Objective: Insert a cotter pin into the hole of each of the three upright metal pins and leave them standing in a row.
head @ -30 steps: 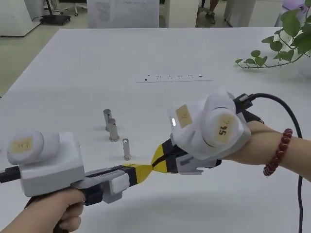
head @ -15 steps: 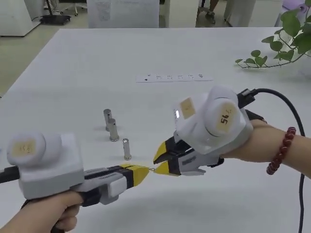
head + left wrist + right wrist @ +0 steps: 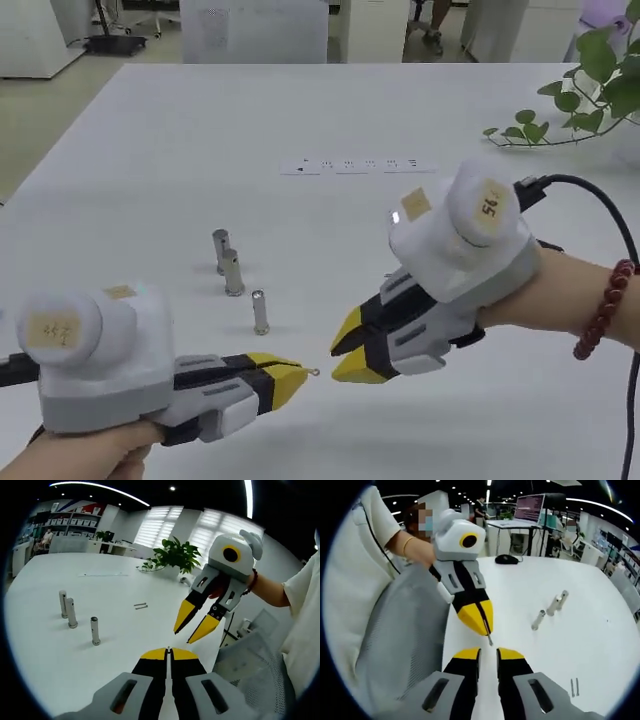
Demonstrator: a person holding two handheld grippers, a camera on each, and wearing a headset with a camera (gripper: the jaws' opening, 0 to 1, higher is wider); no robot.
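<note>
Three upright metal pins (image 3: 221, 250) (image 3: 233, 272) (image 3: 260, 311) stand in a slanted row left of centre on the white table. My left gripper (image 3: 300, 375), low at the front, is shut on a thin cotter pin (image 3: 315, 372) whose tip sticks out past the jaws. My left gripper view has the same shut jaws (image 3: 168, 652) and the three pins (image 3: 94, 631) to the left. My right gripper (image 3: 350, 356) hovers just right of the cotter pin's tip, open and holding nothing. In the right gripper view the cotter pin (image 3: 489, 637) points at my open right gripper (image 3: 487, 652).
Two spare cotter pins (image 3: 140, 605) lie on the table beyond the metal pins. A white power strip (image 3: 357, 162) lies further back. A leafy plant (image 3: 590, 80) reaches over the far right corner. A black cable (image 3: 590, 195) trails from the right gripper.
The two grippers were tip to tip a second ago. The right gripper has opened and drawn back to the right, leaving the cotter pin in the left gripper.
</note>
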